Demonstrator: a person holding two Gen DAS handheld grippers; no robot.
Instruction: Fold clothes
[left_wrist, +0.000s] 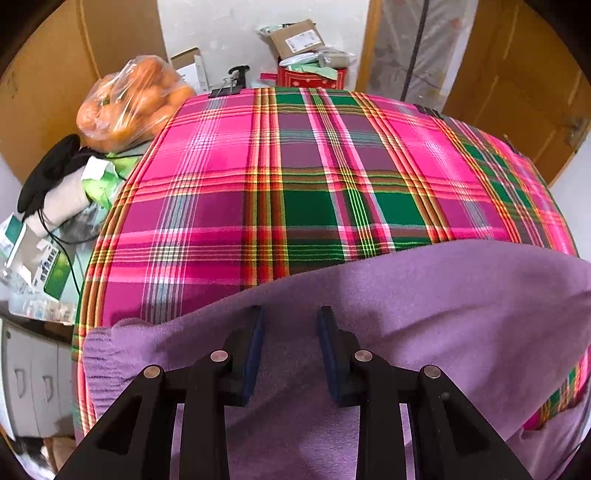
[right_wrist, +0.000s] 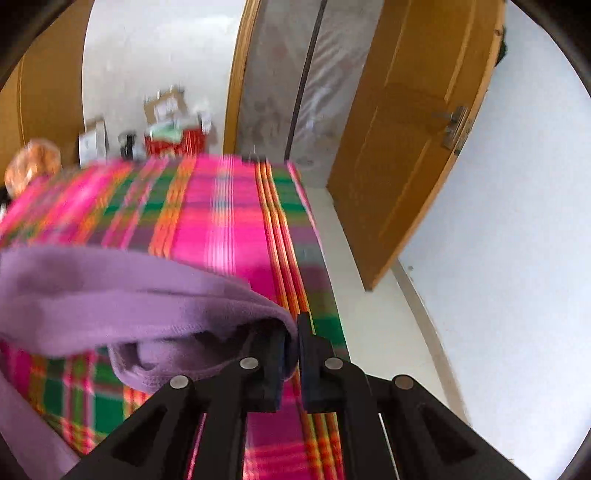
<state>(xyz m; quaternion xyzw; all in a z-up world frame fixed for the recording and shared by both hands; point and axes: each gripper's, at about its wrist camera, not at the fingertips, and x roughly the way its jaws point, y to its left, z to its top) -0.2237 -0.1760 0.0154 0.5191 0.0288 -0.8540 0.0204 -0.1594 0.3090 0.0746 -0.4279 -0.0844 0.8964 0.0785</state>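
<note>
Plaid-covered table (left_wrist: 295, 177) carries a purple sweater (left_wrist: 424, 314) at its near edge.
At left, a bag of oranges (left_wrist: 129, 99) crowds the corner; the left hand-held gripper (left_wrist: 291, 314) hovers spread over the sweater, while the right hand-held gripper (right_wrist: 291, 328) pinches its lifted hem beside the table's right edge, floor (right_wrist: 376, 295) open beyond.

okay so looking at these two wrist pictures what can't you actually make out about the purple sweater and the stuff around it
- Sweater: its full shape. Left wrist view, cut off by the bottom edge and covered by the left gripper.
- How much cloth the right gripper pinches: right wrist view, hidden between the closed fingers.
- Boxes behind the table: right wrist view, motion blur.
- Label on the parcel: left wrist view, too small to read.
</note>
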